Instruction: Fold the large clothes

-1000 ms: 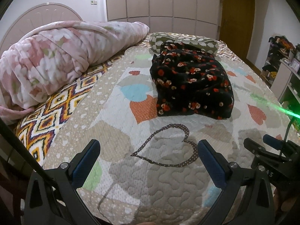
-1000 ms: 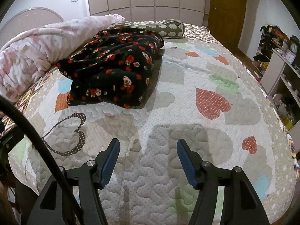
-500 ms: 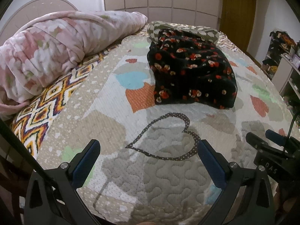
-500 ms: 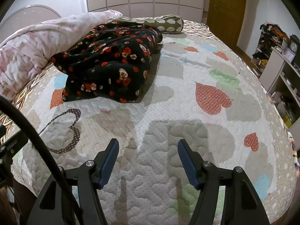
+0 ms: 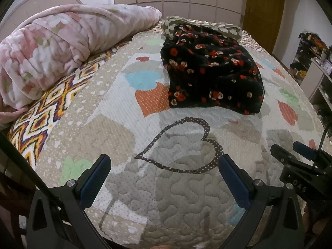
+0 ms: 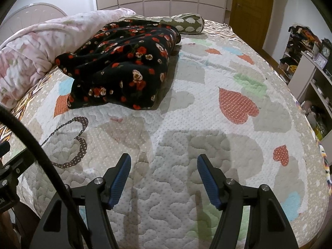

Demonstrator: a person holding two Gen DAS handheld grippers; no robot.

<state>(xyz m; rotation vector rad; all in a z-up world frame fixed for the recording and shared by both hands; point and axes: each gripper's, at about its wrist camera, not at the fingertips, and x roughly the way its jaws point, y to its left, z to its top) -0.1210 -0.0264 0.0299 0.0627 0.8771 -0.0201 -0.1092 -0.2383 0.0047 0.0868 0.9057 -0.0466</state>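
Left wrist: right tongs [image 5: 298, 151] bear unclear lettering; floral garment [image 5: 211, 70] bunched.

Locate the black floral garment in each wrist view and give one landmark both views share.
Left wrist view: the black floral garment lies upper centre-right on the quilt, beyond the open left tool.
Right wrist view: the garment lies upper left, ahead and left of the open right tool.
Shared landmark: the dotted heart outline on the quilt, just nearer than the garment's near edge.
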